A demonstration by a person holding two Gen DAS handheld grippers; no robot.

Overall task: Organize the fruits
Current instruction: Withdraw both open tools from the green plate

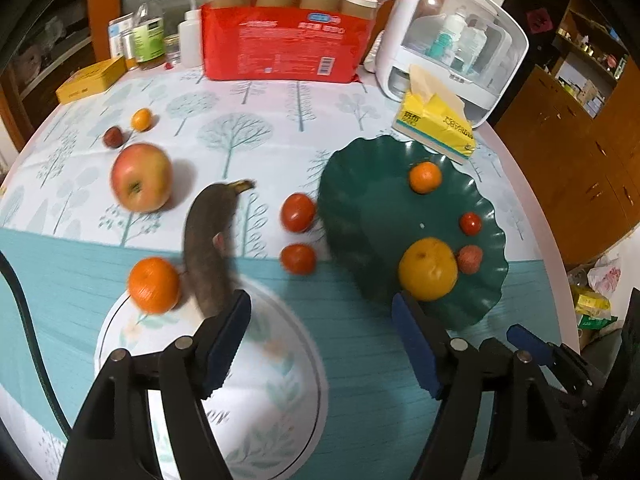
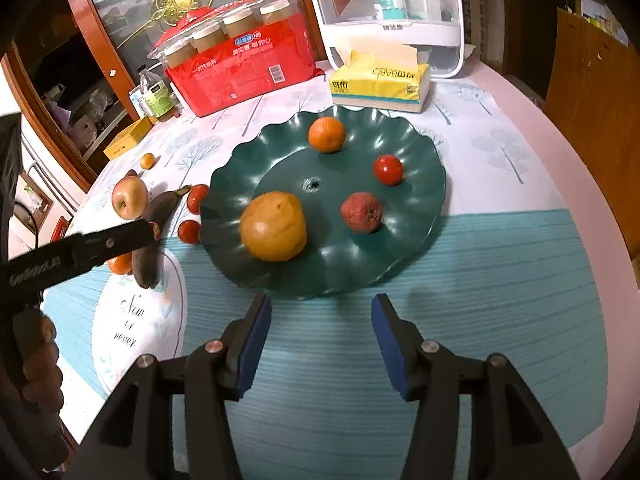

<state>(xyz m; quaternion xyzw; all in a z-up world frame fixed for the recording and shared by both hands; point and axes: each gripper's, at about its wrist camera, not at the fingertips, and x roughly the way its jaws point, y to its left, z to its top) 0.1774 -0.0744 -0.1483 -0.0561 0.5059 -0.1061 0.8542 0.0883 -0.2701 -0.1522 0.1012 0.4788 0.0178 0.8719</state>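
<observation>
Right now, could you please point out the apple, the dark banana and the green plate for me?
apple (image 1: 141,177), left wrist view, middle of its red skin.
dark banana (image 1: 206,240), left wrist view, mid-length of its body.
green plate (image 2: 416,200), right wrist view, bare inner right side.

On the bench, the plate (image 2: 424,200) sits near the back edge, holding four fruits. Left of it lie two tomatoes (image 1: 298,212), a banana (image 1: 208,248) and an apple (image 1: 141,177). Behind the plate stands a tissue box (image 2: 380,84).
</observation>
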